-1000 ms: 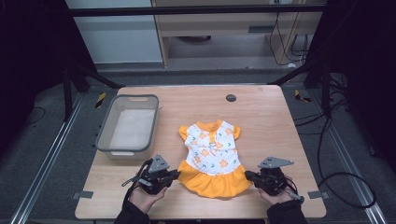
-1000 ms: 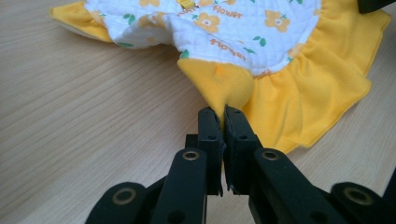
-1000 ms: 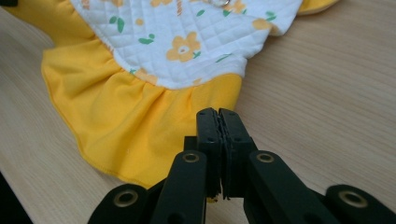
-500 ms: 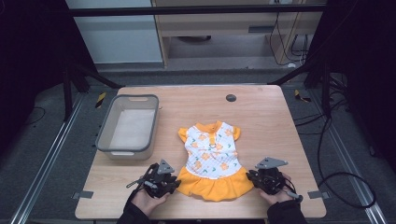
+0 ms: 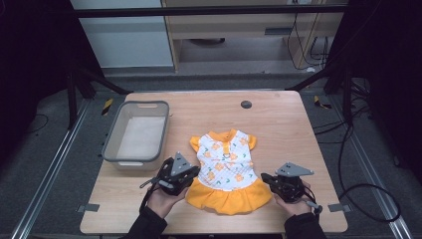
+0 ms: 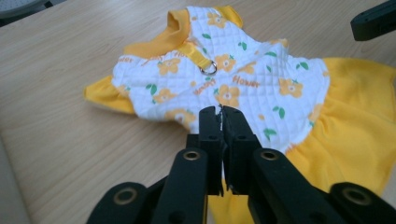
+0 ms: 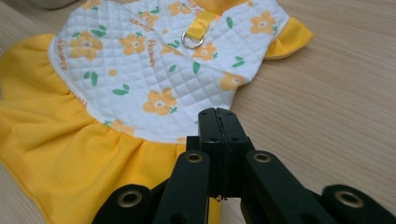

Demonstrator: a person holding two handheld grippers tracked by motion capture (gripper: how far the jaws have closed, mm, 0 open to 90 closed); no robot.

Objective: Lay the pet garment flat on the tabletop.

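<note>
The little dress (image 5: 227, 172) lies flat near the table's (image 5: 288, 129) front edge. Both grippers, left (image 6: 219, 114) and right (image 7: 218, 116), are pinched tight on its sides. Lift both together, slowly, so it stays smooth.

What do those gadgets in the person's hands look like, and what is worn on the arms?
Each hand carries a black tool: the left gripper and right gripper both have two jaws, round rivets, a grey three-cornered plate on top and a trailing black cable. Dark sleeves cover both forearms.
</note>
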